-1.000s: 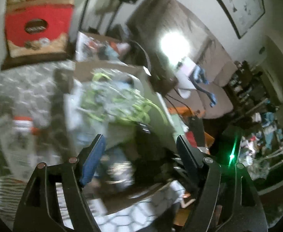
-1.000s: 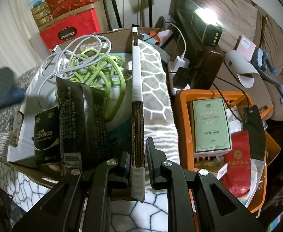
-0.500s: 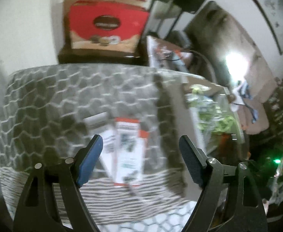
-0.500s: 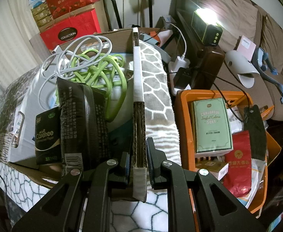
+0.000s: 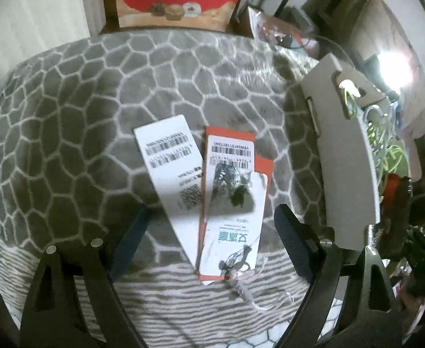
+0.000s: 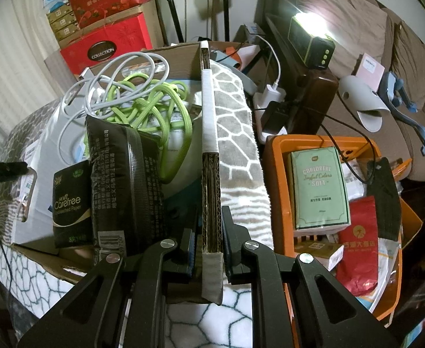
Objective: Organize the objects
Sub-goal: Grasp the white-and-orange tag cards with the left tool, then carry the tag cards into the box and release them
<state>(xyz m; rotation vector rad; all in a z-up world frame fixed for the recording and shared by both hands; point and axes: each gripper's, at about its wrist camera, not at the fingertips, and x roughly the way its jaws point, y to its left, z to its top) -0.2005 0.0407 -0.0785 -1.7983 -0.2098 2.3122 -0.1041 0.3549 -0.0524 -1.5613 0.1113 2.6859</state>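
Left tool (image 5: 209,229) now swung wide-open over overlapping cards (image 5: 212,185); only right view: right tool (image 6: 209,232) clamping box wall (image 6: 209,156).

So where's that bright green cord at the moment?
The green cord lies coiled inside the cardboard box, tangled with a white cable, just behind the black tissue packs in the right wrist view, left of the box wall the right tongs grip.

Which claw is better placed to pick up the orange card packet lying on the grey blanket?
The left claw, I would judge: it is open, with the orange card packet between its fingers. The right claw is shut on the cardboard box wall.
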